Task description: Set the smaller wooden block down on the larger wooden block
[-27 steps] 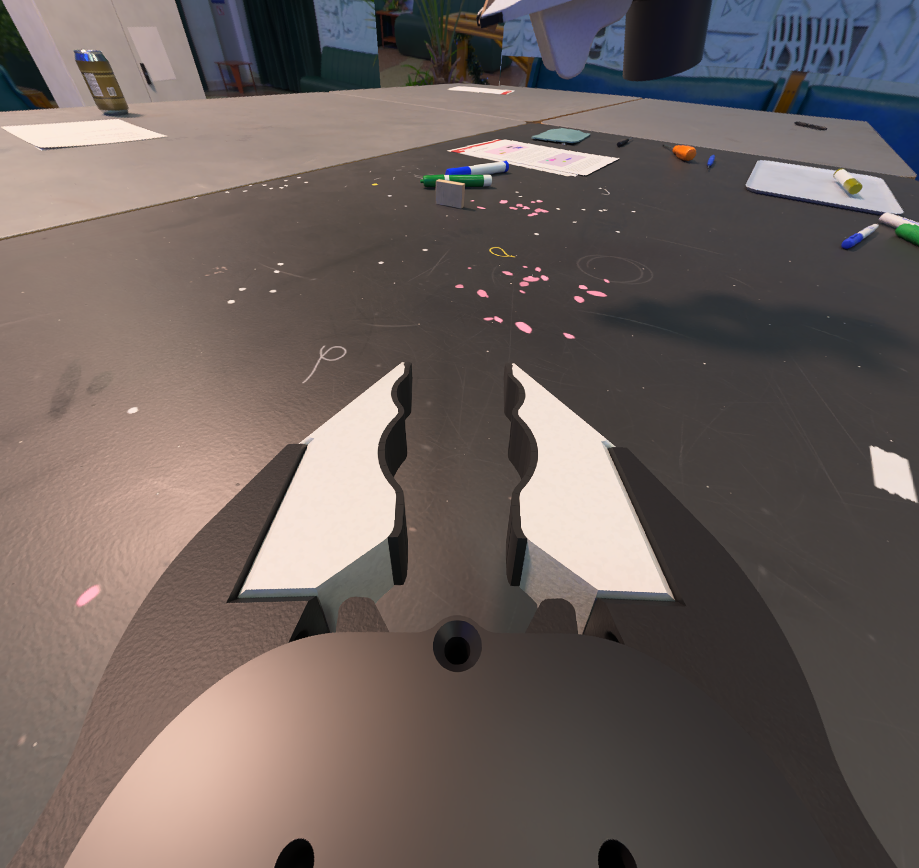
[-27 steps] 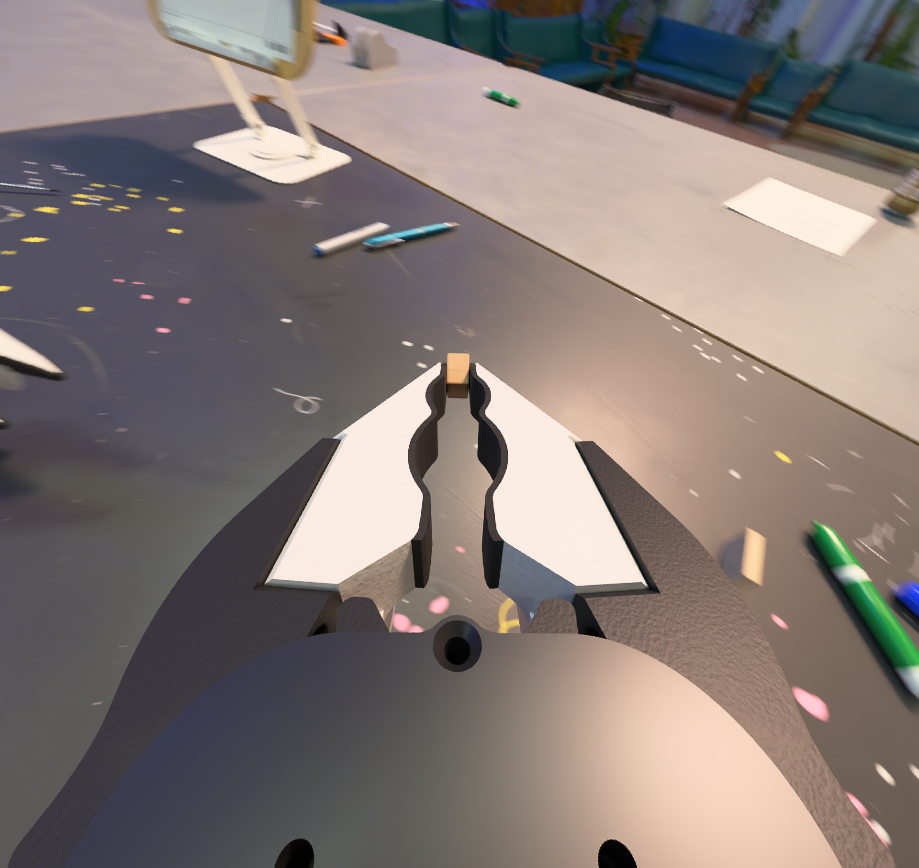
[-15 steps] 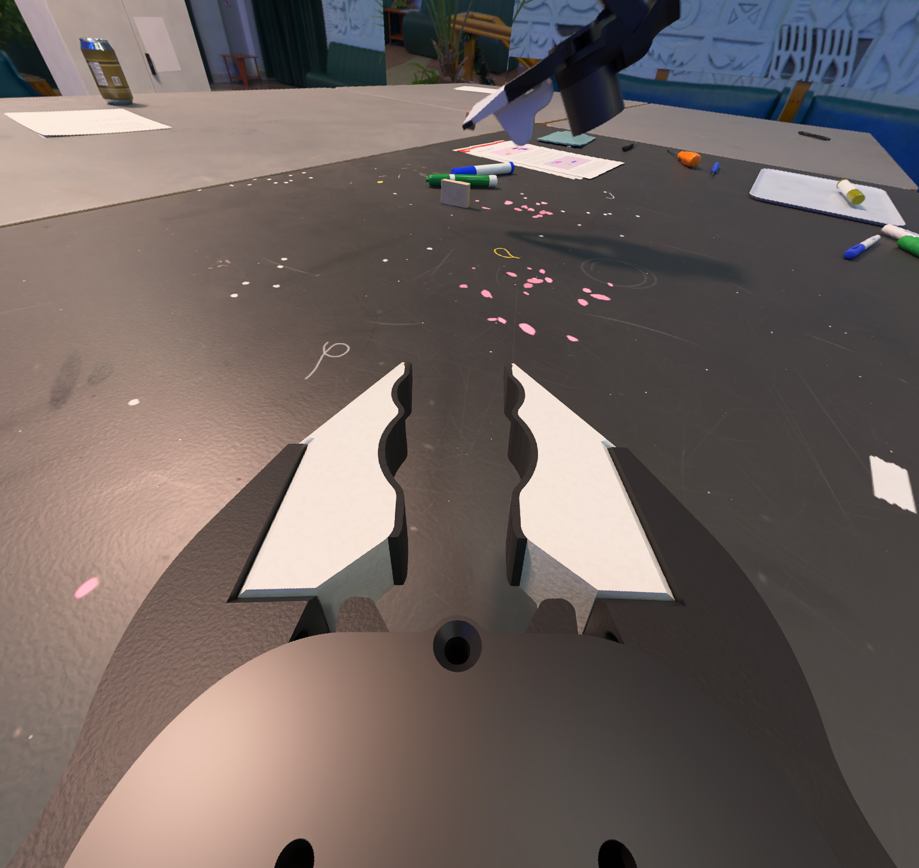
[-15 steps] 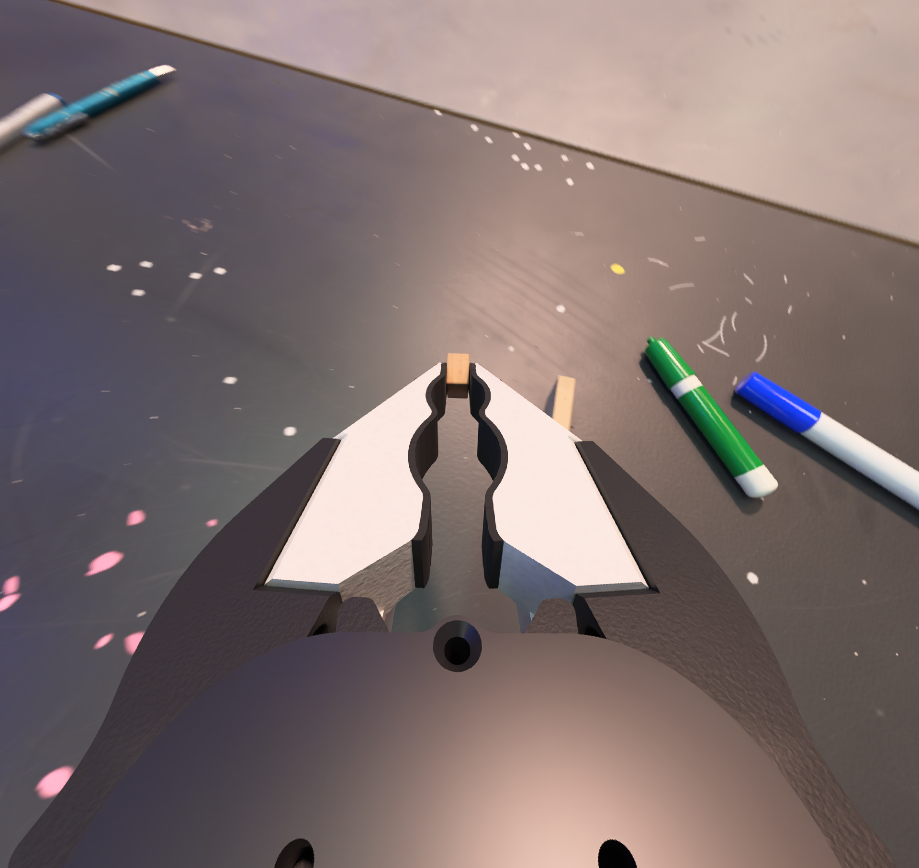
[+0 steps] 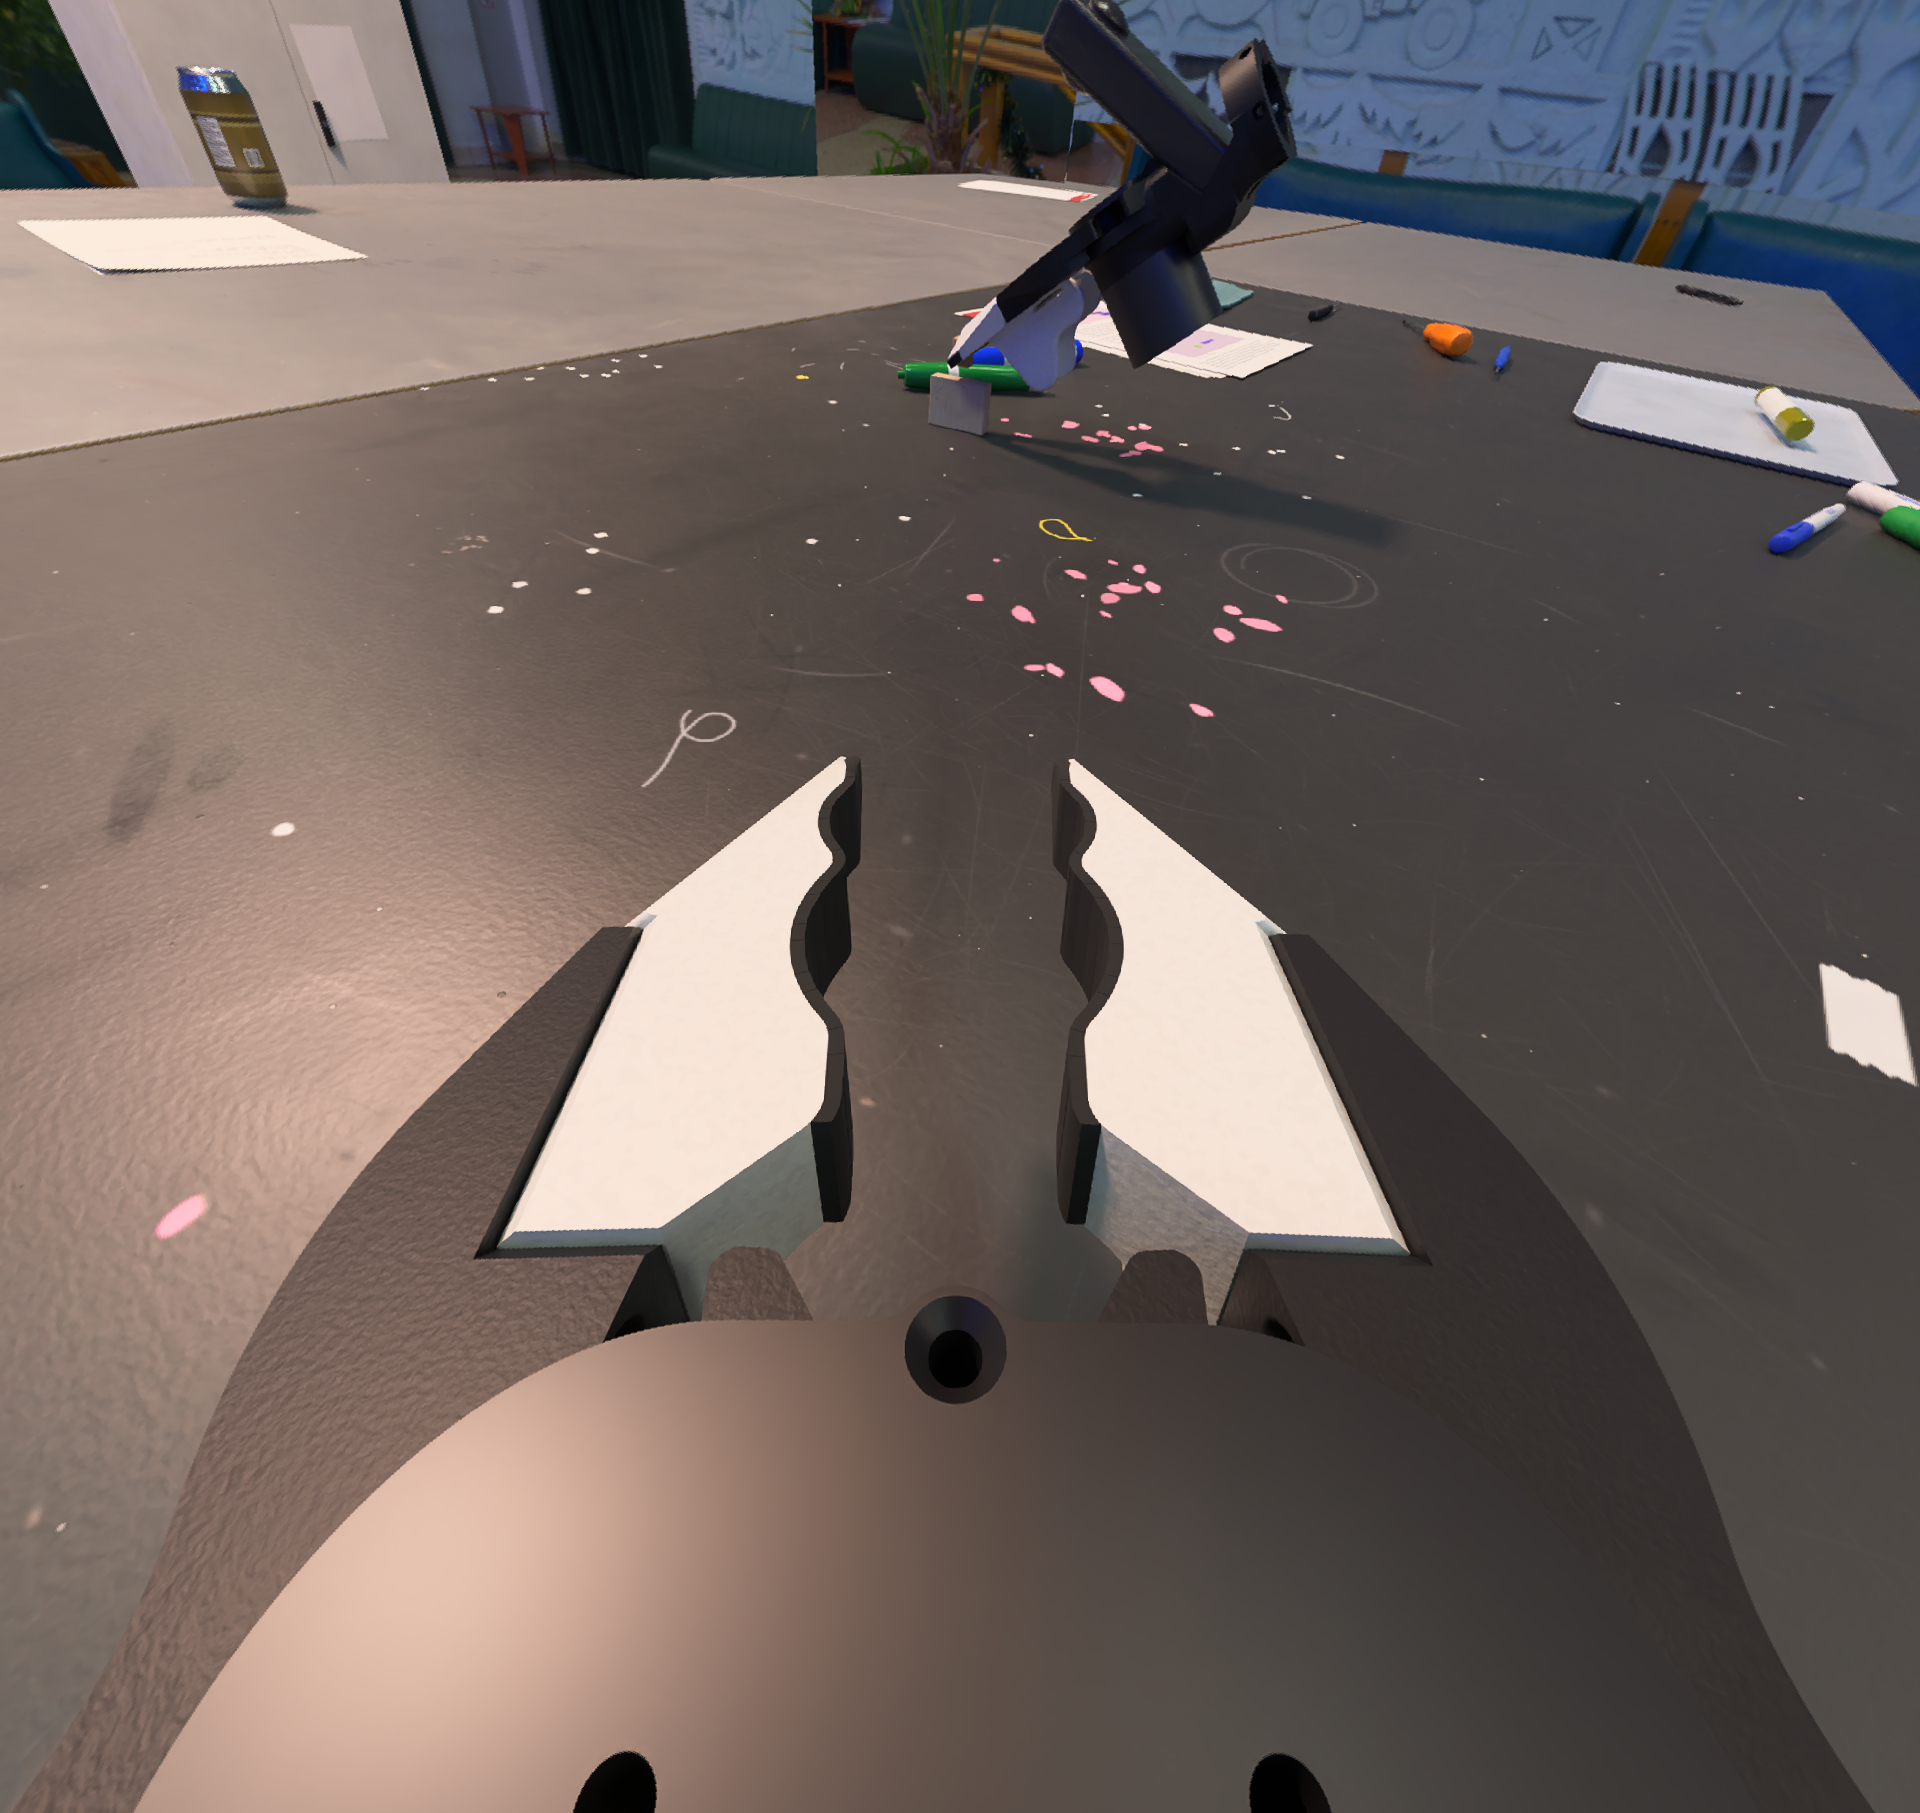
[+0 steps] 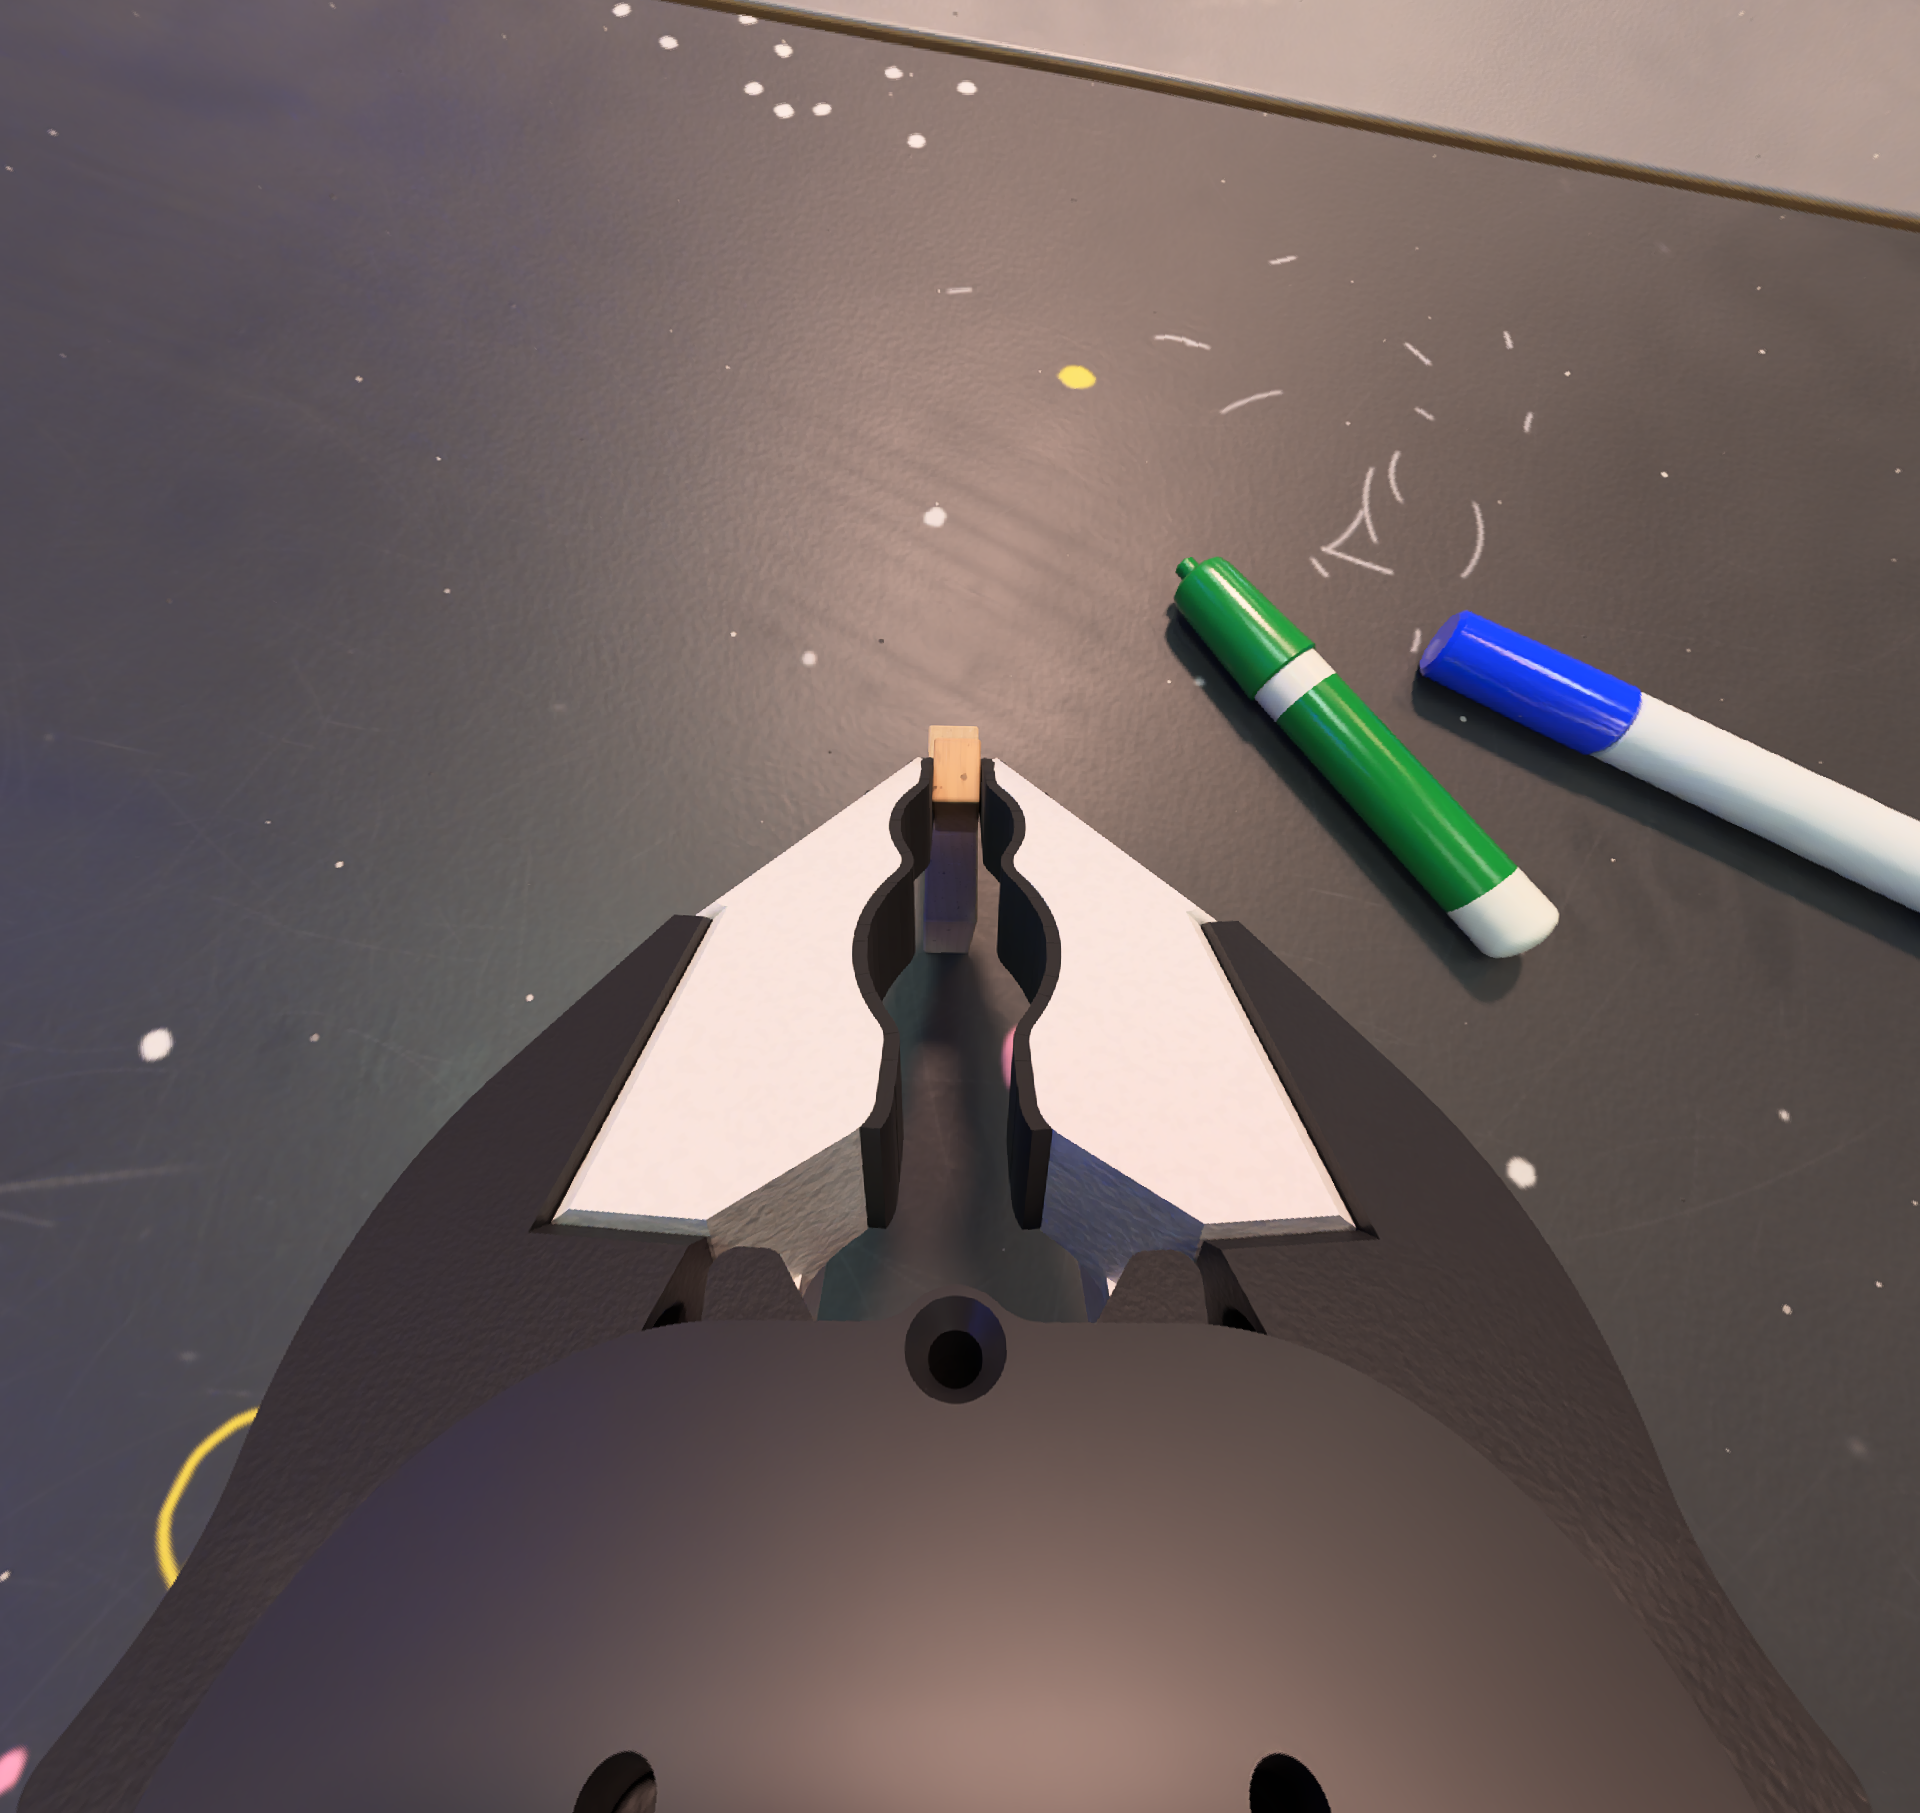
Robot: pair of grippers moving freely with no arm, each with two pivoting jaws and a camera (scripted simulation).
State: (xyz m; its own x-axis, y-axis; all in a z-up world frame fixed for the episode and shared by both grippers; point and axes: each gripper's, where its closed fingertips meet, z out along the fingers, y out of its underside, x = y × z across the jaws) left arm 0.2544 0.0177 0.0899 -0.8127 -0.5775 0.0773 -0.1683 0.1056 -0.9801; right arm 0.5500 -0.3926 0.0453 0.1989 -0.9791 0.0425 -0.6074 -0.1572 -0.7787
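Observation:
My right gripper (image 6: 954,776) is shut on the smaller wooden block (image 6: 954,753), a light tan cube pinched at the fingertips. The larger wooden block (image 5: 958,404) stands on the dark table at the far centre of the left wrist view. The right gripper (image 5: 961,363) slants down there with its tips just above the block's top. In the right wrist view a shaded face of the larger block (image 6: 950,896) shows through the gap between the fingers, below the small block. My left gripper (image 5: 956,776) is open and empty, low over the table, far from both blocks.
A green marker (image 6: 1351,745) and a blue marker (image 6: 1662,755) lie just right of the blocks. A white tray (image 5: 1662,413) with a glue stick, papers (image 5: 1236,350), an orange object (image 5: 1447,338) and more markers (image 5: 1808,527) lie farther right. A can (image 5: 231,137) stands on the grey table.
My right gripper has come down and pitched forward with the small block, from high over the table to just above the larger block. The left gripper has stayed still and open.

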